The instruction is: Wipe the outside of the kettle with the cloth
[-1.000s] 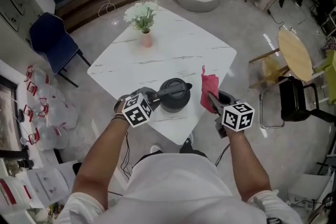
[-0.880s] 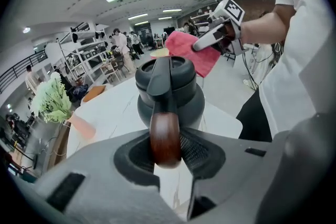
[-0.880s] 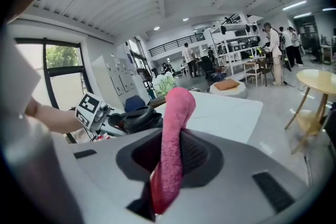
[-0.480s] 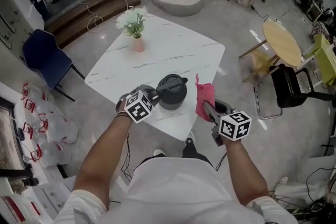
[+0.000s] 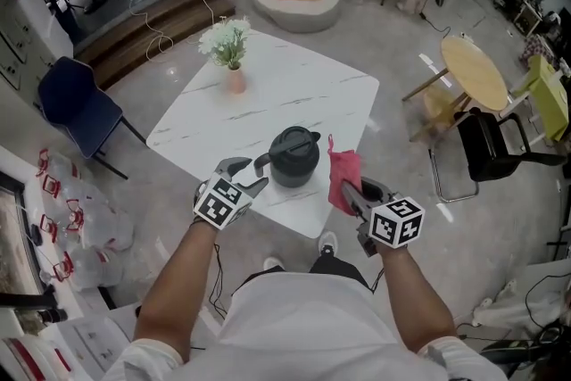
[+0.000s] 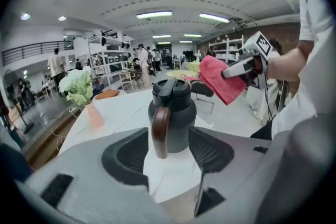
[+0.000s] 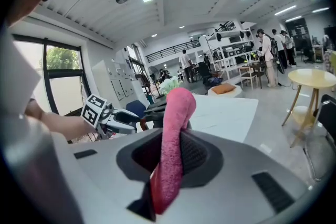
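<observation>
A dark grey kettle (image 5: 294,158) with a brown handle (image 6: 160,131) stands upright near the front edge of the white marble table (image 5: 277,98). My left gripper (image 5: 248,175) sits just behind the handle. Its jaws have just been opening and now stand wide, with the handle in line with the gap but touching neither pad. In the left gripper view the kettle (image 6: 172,110) fills the middle. My right gripper (image 5: 350,194) is shut on a pink cloth (image 5: 343,178), which hangs just right of the kettle, off the table's edge. The cloth (image 7: 172,144) hides most of the kettle in the right gripper view.
A pink vase with white flowers (image 5: 231,58) stands at the table's far side. A blue chair (image 5: 76,98) is to the left, and a round wooden table (image 5: 482,71) and a black chair (image 5: 500,147) to the right. People stand far back.
My left gripper has let go of the kettle's handle, opened wide and drawn back and up a little. The right gripper has shifted sideways with the cloth still in it.
</observation>
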`<state>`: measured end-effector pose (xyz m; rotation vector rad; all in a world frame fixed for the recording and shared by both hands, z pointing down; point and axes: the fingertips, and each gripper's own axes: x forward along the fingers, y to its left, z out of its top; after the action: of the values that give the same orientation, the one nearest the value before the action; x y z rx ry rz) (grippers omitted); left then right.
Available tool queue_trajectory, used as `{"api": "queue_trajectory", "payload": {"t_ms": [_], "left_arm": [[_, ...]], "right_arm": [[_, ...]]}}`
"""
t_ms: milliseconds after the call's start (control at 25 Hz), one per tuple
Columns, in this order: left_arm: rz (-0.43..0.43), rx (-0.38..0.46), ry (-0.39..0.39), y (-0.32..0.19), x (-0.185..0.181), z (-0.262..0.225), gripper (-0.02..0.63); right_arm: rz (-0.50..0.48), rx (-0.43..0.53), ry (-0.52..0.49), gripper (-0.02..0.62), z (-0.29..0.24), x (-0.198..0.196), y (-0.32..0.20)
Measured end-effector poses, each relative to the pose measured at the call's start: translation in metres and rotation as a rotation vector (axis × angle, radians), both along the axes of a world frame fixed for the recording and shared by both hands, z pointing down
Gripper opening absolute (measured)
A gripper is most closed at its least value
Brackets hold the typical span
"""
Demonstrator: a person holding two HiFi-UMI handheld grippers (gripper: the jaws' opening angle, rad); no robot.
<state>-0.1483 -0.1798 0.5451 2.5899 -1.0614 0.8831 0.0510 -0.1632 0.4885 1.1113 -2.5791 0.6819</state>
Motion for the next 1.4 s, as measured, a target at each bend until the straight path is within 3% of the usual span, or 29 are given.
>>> {"api": "queue_trajectory", "payload": {"t_ms": [80,200,320,400,600,960,1400], "left_arm": [[-0.076,0.004,0.113,0.007,-0.004,-0.014,0.238],[-0.159,0.029,0.273,0.026,-0.001,-0.034,0.157],[-0.24,0.057,0.353,0.046,0.005,-0.046,0.079],[-0.28,0.03,0.402,0.059,0.015,-0.047,0.003],[-0.391,-0.061,0.485,0.091,0.041,-0.034,0.0],[-0.415,0.007,0.424,0.124,0.093,-0.044,0.002],[-0.494,0.036,0.387,0.147,0.109,-0.052,0.002]], "right_arm": [[-0.022,0.023,-0.002,0.074,-0.003,-0.006,0.001],[-0.05,0.051,-0.007,0.07,-0.006,-0.013,0.004],[-0.09,0.07,-0.007,0.067,-0.01,-0.016,0.01],[-0.114,0.087,-0.009,0.067,-0.014,-0.014,0.011],[-0.168,0.115,-0.004,0.066,-0.021,0.001,0.02],[-0.267,0.123,0.02,0.066,-0.014,0.037,0.05],[-0.334,0.109,0.022,0.067,-0.004,0.059,0.071]]}}
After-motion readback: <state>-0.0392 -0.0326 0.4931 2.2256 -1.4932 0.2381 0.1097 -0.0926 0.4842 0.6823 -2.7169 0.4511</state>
